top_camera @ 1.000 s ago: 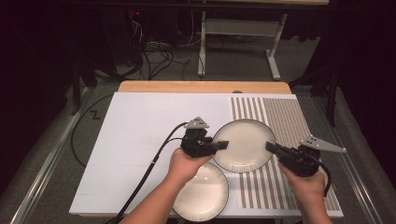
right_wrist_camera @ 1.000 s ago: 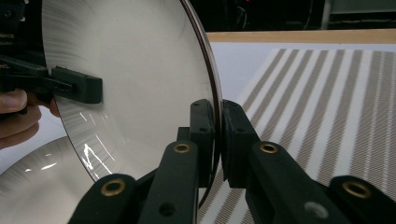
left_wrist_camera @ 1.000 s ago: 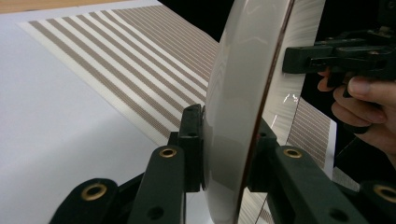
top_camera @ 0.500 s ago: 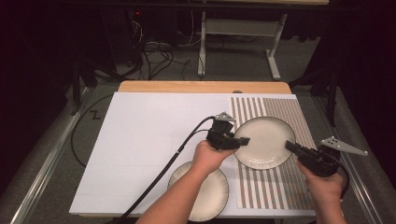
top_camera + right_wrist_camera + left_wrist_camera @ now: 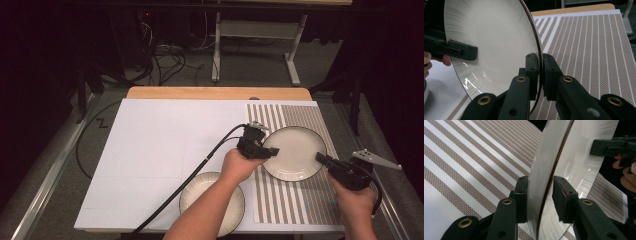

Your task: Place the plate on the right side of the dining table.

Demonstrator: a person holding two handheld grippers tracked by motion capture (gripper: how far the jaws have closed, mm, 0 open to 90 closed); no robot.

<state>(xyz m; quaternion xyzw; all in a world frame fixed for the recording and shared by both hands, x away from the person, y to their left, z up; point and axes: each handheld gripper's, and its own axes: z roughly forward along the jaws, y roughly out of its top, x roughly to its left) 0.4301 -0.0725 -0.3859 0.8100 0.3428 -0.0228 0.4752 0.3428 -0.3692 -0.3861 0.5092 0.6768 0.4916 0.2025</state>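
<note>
The left gripper (image 5: 266,151) was closed on the plate (image 5: 296,152) at its left rim, one jaw under the rim and one on the inner face, though in the left gripper view (image 5: 539,197) a sliver of gap was seen beside the inner pad. The right gripper (image 5: 322,160) was clamped tight on the opposite rim, its pads (image 5: 534,66) pressed against both faces of the plate (image 5: 494,42). The plate was thus held between the two grippers, over the striped mat (image 5: 300,200) at the right of the table; whether it was resting on the mat or lifted could not be told. A second plate (image 5: 197,192) lay nearer the front edge, on the white sheet (image 5: 160,145), partly covered by the left forearm (image 5: 205,212).
</note>
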